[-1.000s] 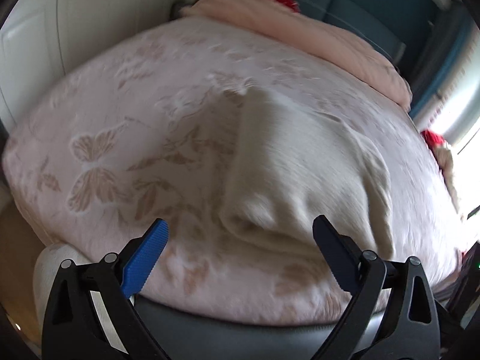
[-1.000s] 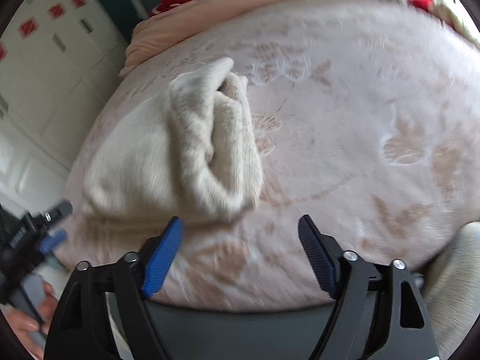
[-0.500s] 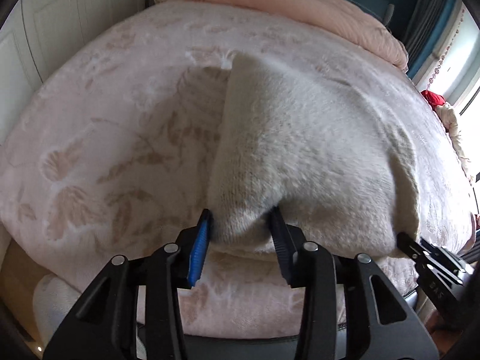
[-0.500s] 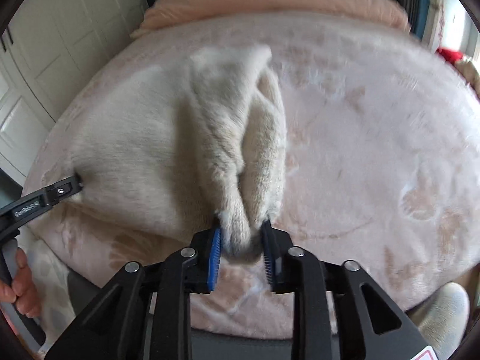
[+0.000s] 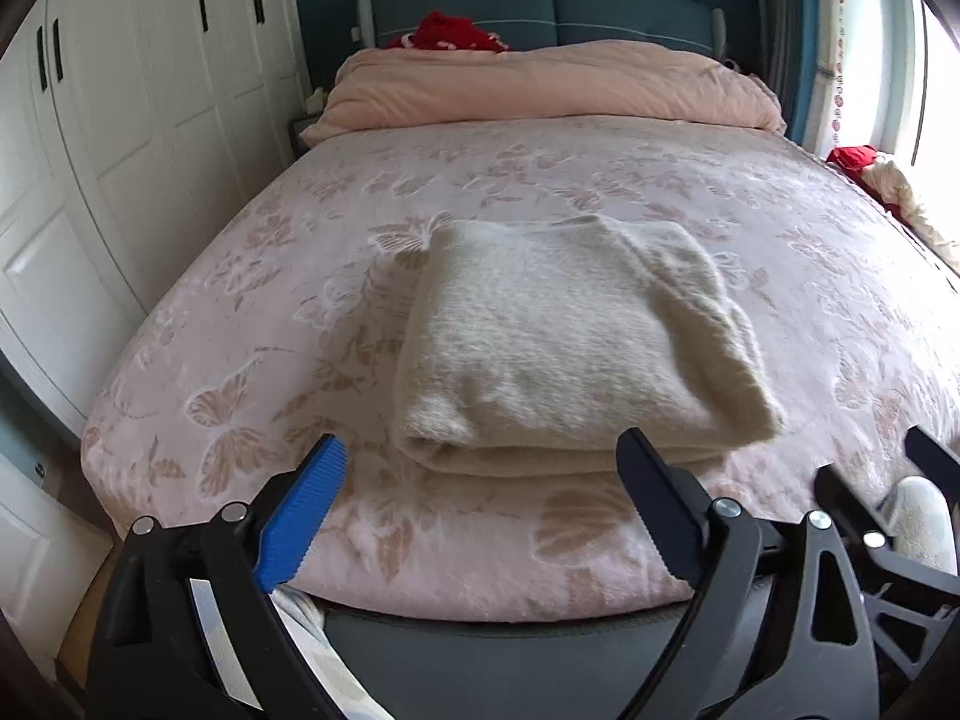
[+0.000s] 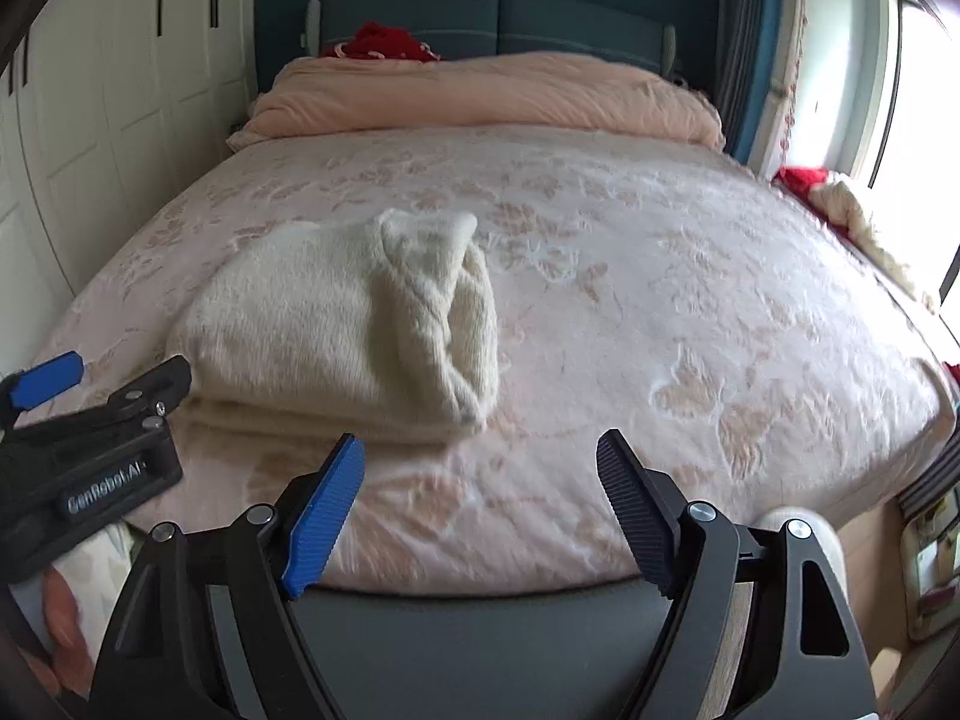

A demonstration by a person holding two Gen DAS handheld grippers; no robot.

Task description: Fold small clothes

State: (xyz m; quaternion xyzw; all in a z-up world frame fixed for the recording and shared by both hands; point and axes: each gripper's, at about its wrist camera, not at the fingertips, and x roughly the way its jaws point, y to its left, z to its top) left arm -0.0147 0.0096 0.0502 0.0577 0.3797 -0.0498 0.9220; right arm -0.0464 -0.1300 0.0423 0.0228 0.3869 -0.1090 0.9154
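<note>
A cream knitted garment [image 5: 570, 342] lies folded into a thick rectangle on the pink butterfly-patterned bed cover [image 5: 270, 324]. It also shows in the right wrist view [image 6: 336, 330], with a rolled sleeve edge on its right side. My left gripper [image 5: 480, 504] is open and empty, held just short of the garment's near edge. My right gripper [image 6: 480, 498] is open and empty, near the bed's front edge, to the right of the garment. The left gripper's body shows at the left of the right wrist view [image 6: 90, 438].
A peach duvet [image 5: 540, 90] is bunched at the head of the bed below a blue headboard [image 5: 540, 6]. White wardrobe doors [image 5: 120, 120] stand along the left. Red and cream items [image 6: 840, 198] lie by the window at the right.
Both grippers have let go of the garment's near edge, opened and pulled back and up. The garment now rests folded on the bed.
</note>
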